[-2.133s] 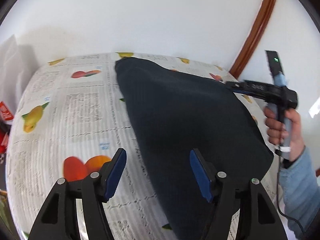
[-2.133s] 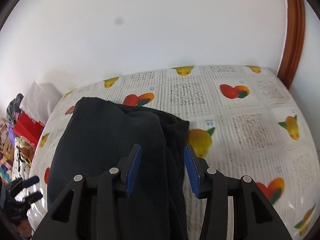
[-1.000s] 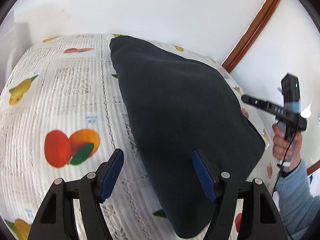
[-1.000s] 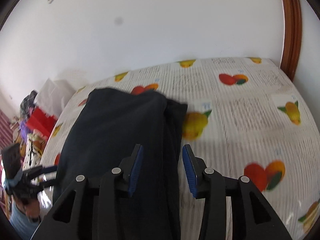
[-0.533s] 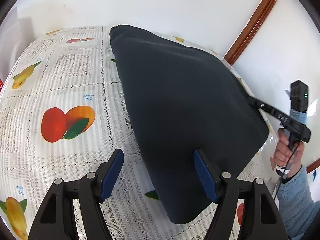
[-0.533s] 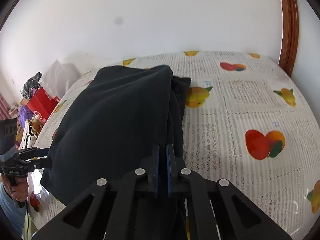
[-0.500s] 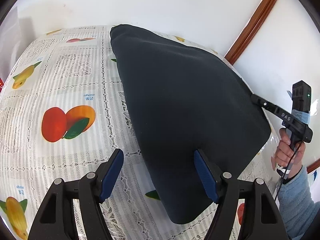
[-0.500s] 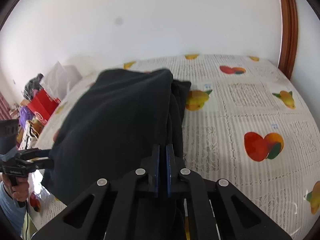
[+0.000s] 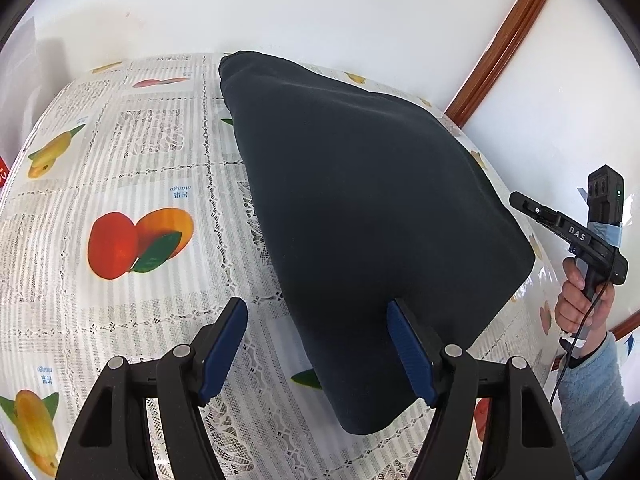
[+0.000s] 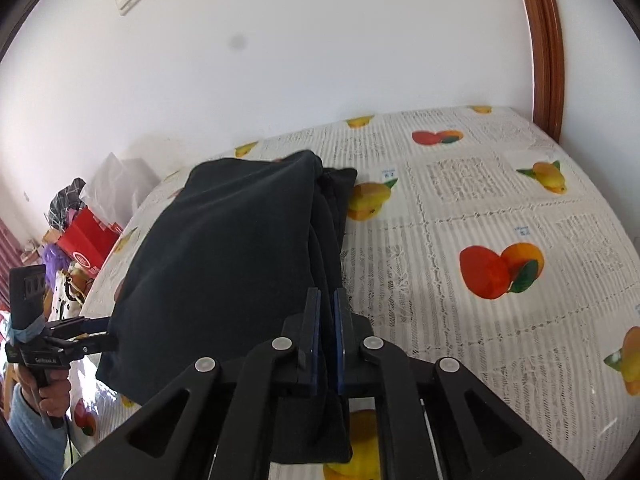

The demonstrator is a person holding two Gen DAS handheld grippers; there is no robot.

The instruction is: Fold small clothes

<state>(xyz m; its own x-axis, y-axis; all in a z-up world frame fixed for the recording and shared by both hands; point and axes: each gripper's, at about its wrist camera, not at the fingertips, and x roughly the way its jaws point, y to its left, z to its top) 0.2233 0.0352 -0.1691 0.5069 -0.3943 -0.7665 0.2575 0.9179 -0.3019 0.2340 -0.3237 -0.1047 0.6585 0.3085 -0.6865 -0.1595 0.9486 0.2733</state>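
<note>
A dark navy folded garment point(image 9: 372, 208) lies on the fruit-print tablecloth point(image 9: 120, 184). It also shows in the right wrist view point(image 10: 232, 248). My left gripper point(image 9: 316, 344) is open; its right finger rests over the garment's near edge and its left finger is above the cloth. My right gripper point(image 10: 325, 312) is shut on the garment's near right edge. In the left wrist view the right gripper point(image 9: 520, 202) is at the garment's far right corner. In the right wrist view the left gripper point(image 10: 96, 330) is at the garment's left corner.
The table stands against a white wall with a brown wooden door frame point(image 10: 544, 40) at the right. Red bags and clutter point(image 10: 84, 236) sit beyond the table's left side. A hand in a light blue sleeve point(image 9: 588, 344) holds the right gripper.
My right gripper has shut on the garment's edge, having been open a second ago. The left gripper stays open and has shifted little.
</note>
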